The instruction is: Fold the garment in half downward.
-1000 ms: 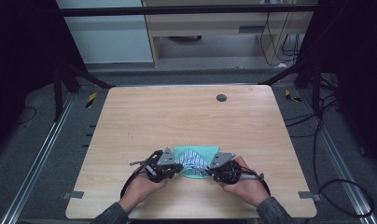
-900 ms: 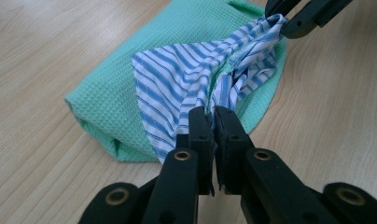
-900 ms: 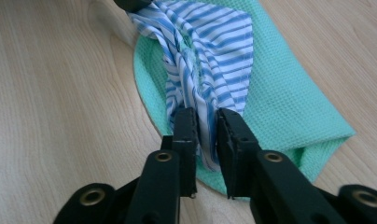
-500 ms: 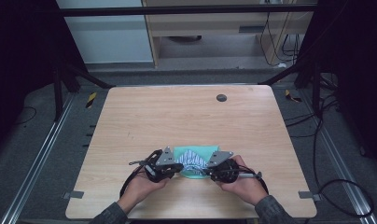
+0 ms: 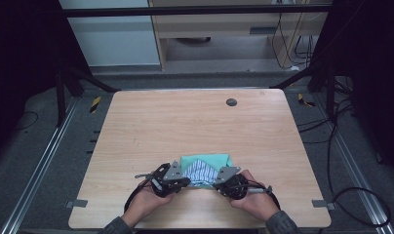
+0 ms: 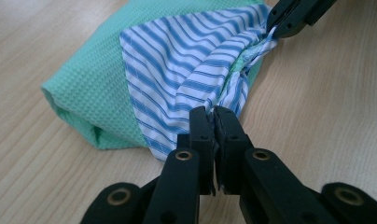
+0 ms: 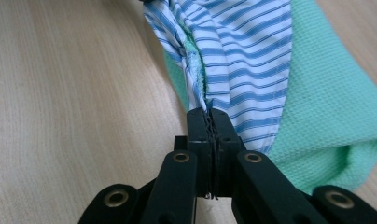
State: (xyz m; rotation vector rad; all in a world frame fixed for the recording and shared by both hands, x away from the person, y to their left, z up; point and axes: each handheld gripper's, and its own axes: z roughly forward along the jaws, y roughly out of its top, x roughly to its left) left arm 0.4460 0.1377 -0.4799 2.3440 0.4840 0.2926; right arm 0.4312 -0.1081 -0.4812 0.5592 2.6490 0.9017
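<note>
Folded mint-green waffle-weave cloth (image 5: 207, 161) with a blue-and-white striped cotton layer (image 6: 191, 70) lying on the near part of the light wooden table (image 5: 185, 122), placed as a second ago. Left gripper (image 6: 213, 116) clamped on the striped layer's near corner, unchanged. Right gripper (image 7: 209, 119) just closed further, now pinching the striped layer's opposite corner.

Lighting's pretty even on the table (image 5: 195, 126) from overhead, no harsh glare, but everything around it drops into near black. Gripper views are bright and soft-shadowed, sharp on the striped cloth (image 6: 186, 65), with the black jaws slightly blurry up close.
</note>
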